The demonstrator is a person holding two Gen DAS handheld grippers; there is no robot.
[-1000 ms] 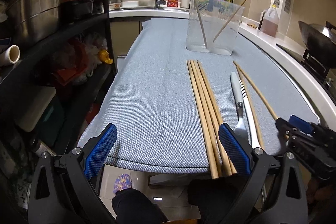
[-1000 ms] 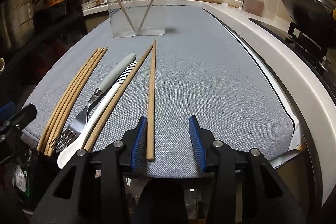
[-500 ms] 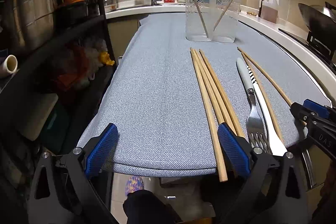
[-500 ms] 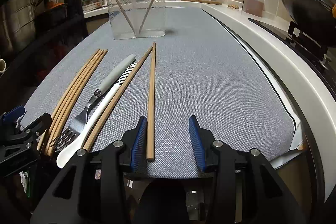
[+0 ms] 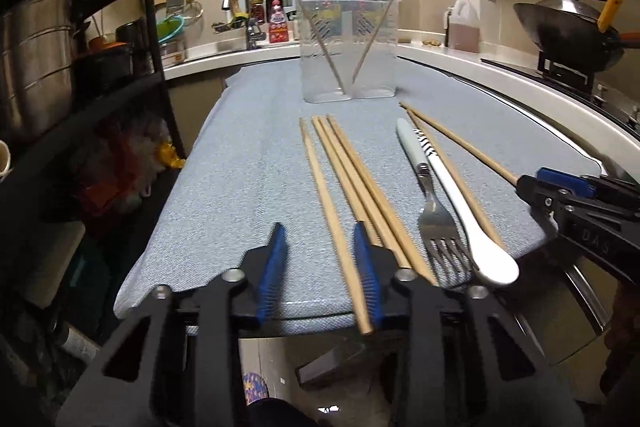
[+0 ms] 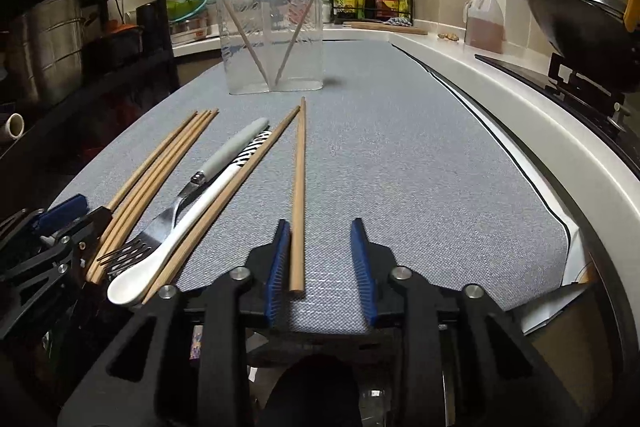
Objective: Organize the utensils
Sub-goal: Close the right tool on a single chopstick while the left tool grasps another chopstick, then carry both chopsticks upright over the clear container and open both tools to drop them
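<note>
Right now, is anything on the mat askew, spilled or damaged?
Nothing spilled or damaged. Only the two chopsticks in the clear container lean crossed, and the loose chopsticks, fork and white spoon lie unsorted on the grey mat.

Chopstick (image 5: pixel 335 227) between closing hand-held gripper (image 5: pixel 320 259)

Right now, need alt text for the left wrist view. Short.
The left tool is closing around the leftmost wooden chopstick on a grey mat, its jaws not yet pinching it. Three more chopsticks, a fork and a white spoon lie to the right, a clear container behind; the right tool enters at right.
</note>
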